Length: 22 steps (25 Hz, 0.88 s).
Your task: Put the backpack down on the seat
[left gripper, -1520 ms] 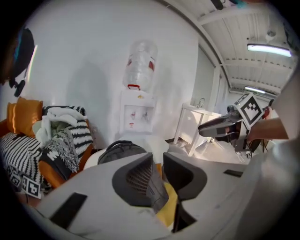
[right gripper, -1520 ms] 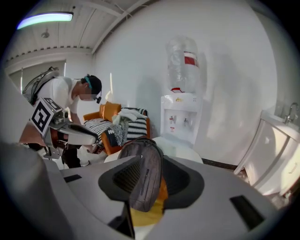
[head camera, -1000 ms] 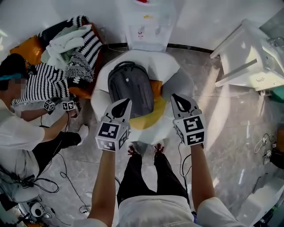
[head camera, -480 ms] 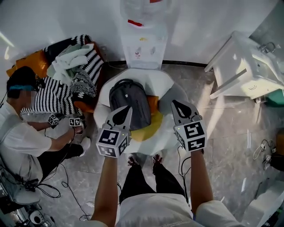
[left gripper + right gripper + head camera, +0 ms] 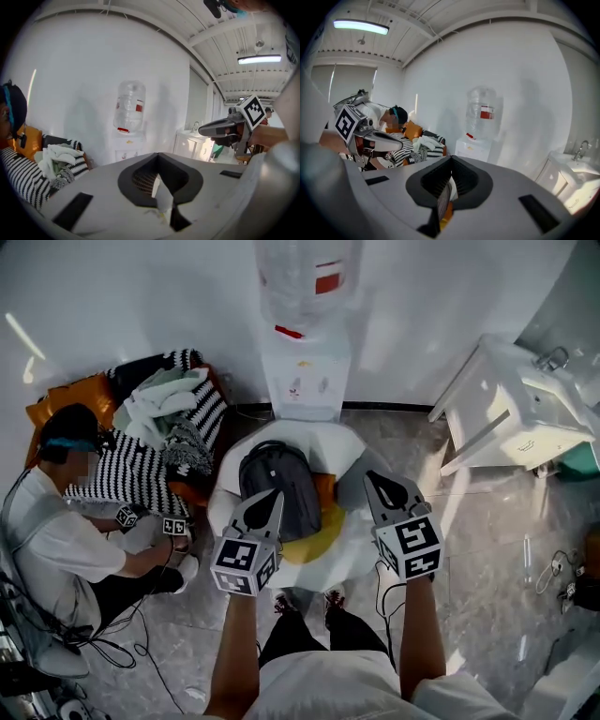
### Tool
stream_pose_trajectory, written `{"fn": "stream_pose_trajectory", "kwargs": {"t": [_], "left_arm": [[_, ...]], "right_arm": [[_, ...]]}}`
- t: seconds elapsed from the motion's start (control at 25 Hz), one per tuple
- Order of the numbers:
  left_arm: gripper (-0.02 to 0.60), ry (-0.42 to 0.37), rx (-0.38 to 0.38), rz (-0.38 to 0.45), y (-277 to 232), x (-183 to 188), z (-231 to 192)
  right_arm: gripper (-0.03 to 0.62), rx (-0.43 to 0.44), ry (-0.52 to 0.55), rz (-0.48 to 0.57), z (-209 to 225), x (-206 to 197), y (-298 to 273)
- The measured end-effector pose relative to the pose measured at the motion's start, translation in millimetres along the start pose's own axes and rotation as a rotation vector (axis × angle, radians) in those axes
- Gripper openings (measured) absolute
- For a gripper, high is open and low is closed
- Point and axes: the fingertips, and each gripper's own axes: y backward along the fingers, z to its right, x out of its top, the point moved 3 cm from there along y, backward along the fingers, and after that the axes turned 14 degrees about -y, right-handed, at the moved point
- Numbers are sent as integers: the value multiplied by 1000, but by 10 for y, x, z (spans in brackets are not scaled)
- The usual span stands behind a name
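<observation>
A dark grey backpack [image 5: 278, 486] lies on the white round seat [image 5: 316, 436], partly over a yellow and orange cushion [image 5: 314, 534]. In the head view my left gripper [image 5: 273, 495] hovers above the backpack's near end, jaws shut and empty. My right gripper [image 5: 371, 478] hangs to the right of the backpack over the seat's right side, also shut and empty. In the left gripper view the shut left gripper [image 5: 158, 158] points toward the wall, with the right gripper [image 5: 220, 127] beside it. The right gripper view shows the shut right gripper [image 5: 450, 160] and the left gripper [image 5: 388, 140] at its left.
A water dispenser [image 5: 305, 362] stands against the wall behind the seat. Striped and white clothes [image 5: 169, 418] are piled on an orange chair at left. A person [image 5: 66, 540] sits on the floor at left. A white sink cabinet [image 5: 525, 418] stands at right. Cables [image 5: 553, 563] lie on the floor.
The head view has pulled back and up, so more of the wall and dispenser shows. Both grippers stay shut near the backpack, which rests on the seat unmoved.
</observation>
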Motion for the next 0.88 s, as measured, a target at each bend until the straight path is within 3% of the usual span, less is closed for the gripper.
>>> {"fn": "stream_pose_trajectory", "kwargs": {"t": [0.52,0.88], "left_arm": [[18,-83,-42,56,162,605,-114],[18,-154,-55,112,143,1067,-190]], "right_arm": [[5,-23,2,63,26,533,328],[5,-58,92,114,14,994,416]]}}
